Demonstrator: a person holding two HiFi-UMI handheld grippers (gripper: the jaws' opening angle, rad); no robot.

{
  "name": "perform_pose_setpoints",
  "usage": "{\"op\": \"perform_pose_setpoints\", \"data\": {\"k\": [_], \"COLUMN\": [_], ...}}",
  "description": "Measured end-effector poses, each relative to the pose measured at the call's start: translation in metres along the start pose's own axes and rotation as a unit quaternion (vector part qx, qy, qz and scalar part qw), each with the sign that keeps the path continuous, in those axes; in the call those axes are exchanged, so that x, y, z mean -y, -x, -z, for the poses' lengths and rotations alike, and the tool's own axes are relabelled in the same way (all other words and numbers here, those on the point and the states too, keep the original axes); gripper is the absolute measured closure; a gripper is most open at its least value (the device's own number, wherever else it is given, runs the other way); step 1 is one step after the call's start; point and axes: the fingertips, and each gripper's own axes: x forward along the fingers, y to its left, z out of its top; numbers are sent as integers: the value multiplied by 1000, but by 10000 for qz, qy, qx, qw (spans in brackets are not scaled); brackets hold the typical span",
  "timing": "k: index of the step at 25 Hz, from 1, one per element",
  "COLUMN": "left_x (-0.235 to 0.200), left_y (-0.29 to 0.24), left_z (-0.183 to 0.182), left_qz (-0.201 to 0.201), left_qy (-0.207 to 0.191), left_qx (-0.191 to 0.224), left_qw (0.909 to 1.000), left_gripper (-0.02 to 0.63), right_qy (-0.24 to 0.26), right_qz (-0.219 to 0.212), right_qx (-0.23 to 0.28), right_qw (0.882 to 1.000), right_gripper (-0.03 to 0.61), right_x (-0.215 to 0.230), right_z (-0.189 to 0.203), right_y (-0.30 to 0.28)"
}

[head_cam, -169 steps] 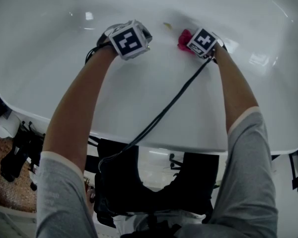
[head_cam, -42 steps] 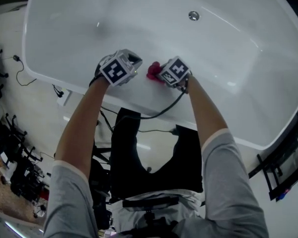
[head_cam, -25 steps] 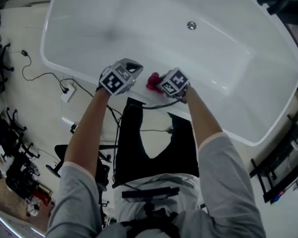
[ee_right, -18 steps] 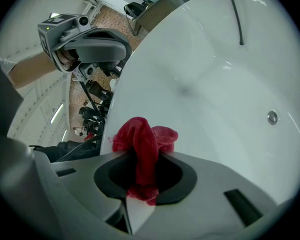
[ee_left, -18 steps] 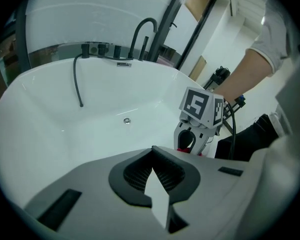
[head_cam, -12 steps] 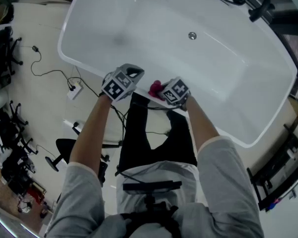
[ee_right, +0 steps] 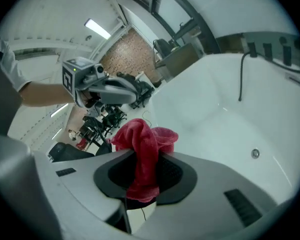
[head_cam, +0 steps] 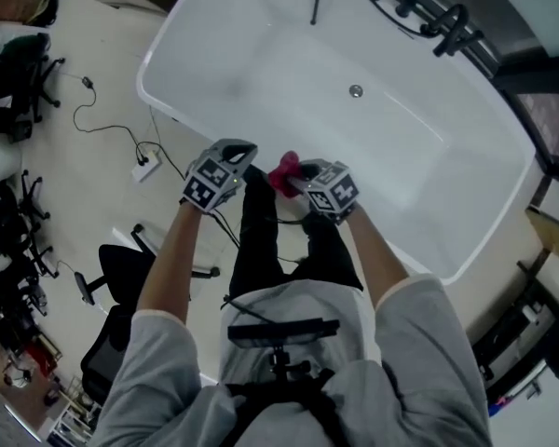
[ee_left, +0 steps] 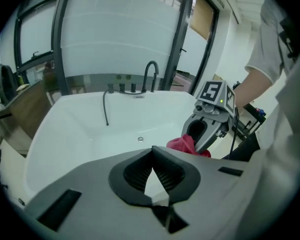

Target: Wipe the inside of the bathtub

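Cloth [head_cam: 283,169] pinched in the right gripper [head_cam: 303,175] sits nearer the bathtub [head_cam: 289,73], lying at one o'clock, long axis ten-to-four; left gripper [head_cam: 240,156] closed, empty.

No readable text, brand, number or sign anywhere. Only markings: black-and-white square code patterns, no letters, on cubes of left gripper [head_cam: 242,156], 10 o'clock from head-view centre, and right gripper [head_cam: 300,173], 2 o'clock.
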Motion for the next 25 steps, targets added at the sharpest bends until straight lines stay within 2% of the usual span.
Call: {"op": "perform_pose_setpoints", "data": {"k": [2,4,7,10,12,16,19,21,25], "left_x": [8,21,30,30,38,54,54,59,84], "left_y": [32,84,148,186,208,236,256,274,305], "left_z": [-10,-25,-46,-53,-58,-57,-42,-32,-26], "left_qz": [-234,-450,-667,-768,-773,-620,-518,-440,-136], "left_qy": [-53,-91,59,248,221,-57,-109,-193,-388], "left_qx": [210,485,956,1404,1677,2011,2222,2338,2510], "left_qw": [9995,9978,9932,9868,9826,9776,9736,9711,9671], "left_gripper": [609,609,609,609,609,609,609,609,609], "right_qy": [88,167,225,158,42,-300,-562,-792,-1209], "right_qz": [140,355,688,1119,1451,2046,2492,2792,3436], "right_qx": [437,821,1315,1788,2097,2638,2891,3114,3532], "right_qw": [9989,9959,9887,9774,9669,9421,9226,9049,8617], "right_gripper": [482,480,480,480,480,480,479,479,479], "right_x": [-24,-66,-116,-140,-155,-181,-203,-225,-268], "right_z": [-21,-43,-68,-83,-84,-72,-59,-48,-22], "right_y": [24,56,96,123,142,164,166,172,201]}}
